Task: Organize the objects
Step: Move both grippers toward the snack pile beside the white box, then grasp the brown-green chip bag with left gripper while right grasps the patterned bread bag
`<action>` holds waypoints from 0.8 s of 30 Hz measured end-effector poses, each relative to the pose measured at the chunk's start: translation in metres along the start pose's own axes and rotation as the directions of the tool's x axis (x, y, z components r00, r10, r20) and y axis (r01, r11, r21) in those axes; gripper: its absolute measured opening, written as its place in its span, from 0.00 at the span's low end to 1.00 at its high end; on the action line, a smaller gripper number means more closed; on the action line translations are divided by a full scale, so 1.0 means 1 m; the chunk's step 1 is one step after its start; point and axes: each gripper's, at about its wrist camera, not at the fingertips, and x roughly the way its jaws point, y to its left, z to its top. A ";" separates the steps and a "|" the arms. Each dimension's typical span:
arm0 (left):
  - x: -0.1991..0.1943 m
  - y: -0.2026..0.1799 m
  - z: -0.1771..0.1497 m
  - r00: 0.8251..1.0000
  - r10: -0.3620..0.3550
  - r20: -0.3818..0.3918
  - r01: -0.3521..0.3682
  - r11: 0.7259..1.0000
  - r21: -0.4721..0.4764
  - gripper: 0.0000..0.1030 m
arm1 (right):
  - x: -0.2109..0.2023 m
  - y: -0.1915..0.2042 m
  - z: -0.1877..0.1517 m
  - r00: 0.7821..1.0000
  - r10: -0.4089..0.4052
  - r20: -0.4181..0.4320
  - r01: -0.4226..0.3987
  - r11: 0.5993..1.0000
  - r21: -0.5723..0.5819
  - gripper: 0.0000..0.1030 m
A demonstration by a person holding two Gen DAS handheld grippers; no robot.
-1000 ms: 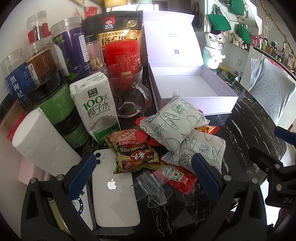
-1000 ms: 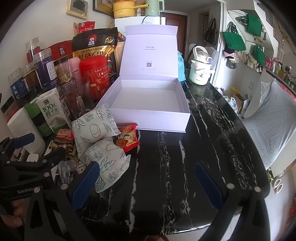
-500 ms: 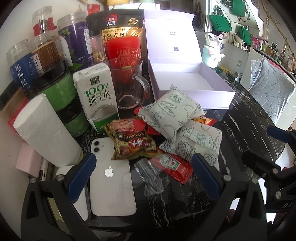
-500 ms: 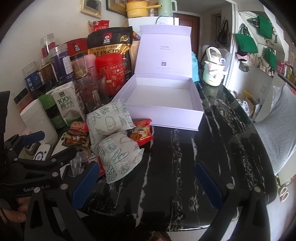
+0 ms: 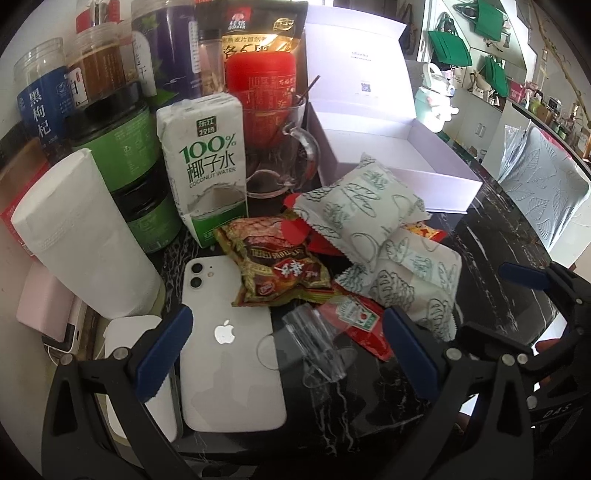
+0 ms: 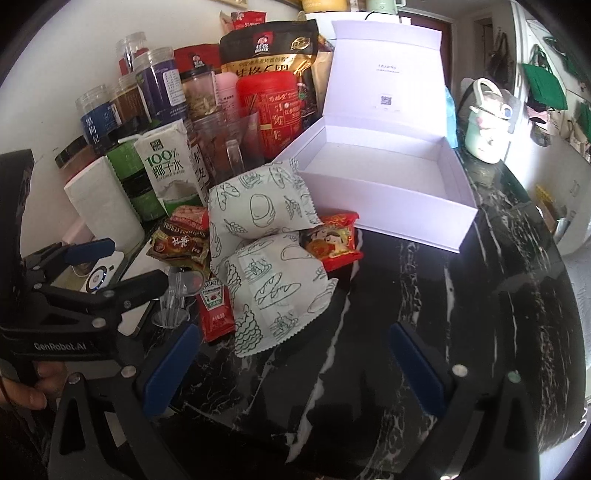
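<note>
An open white box (image 5: 402, 162) (image 6: 384, 184) with raised lid stands empty on the black marble table. In front of it lies a snack pile: two pale green bread packets (image 5: 362, 206) (image 6: 258, 210), a brown cereal packet (image 5: 280, 269) (image 6: 177, 240), a red snack packet (image 6: 332, 240), a ketchup sachet (image 5: 354, 321) (image 6: 214, 306) and a clear plastic stand (image 5: 314, 343) (image 6: 175, 295). A white phone (image 5: 229, 350) lies face down. My left gripper (image 5: 284, 354) is open above the phone and stand. My right gripper (image 6: 291, 365) is open over the table, just before the lower bread packet.
A coconut water carton (image 5: 203, 162), glass mug (image 5: 277, 155), red tin (image 5: 262, 77), jars, oats bag (image 5: 255, 33) and a paper roll (image 5: 85, 236) crowd the left back. A white charger (image 6: 96, 280) lies left. A padded chair (image 5: 543, 184) stands right.
Both grippers have moved forward and left toward the snack pile; the objects look nearer and larger. Nothing on the table has moved and both grippers stay open.
</note>
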 end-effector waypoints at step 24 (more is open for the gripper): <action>0.064 0.004 0.033 0.993 0.054 -0.102 -0.054 0.999 0.003 0.98 | 0.067 -0.007 0.023 0.989 0.105 -0.103 -0.115 0.989 -0.094 0.95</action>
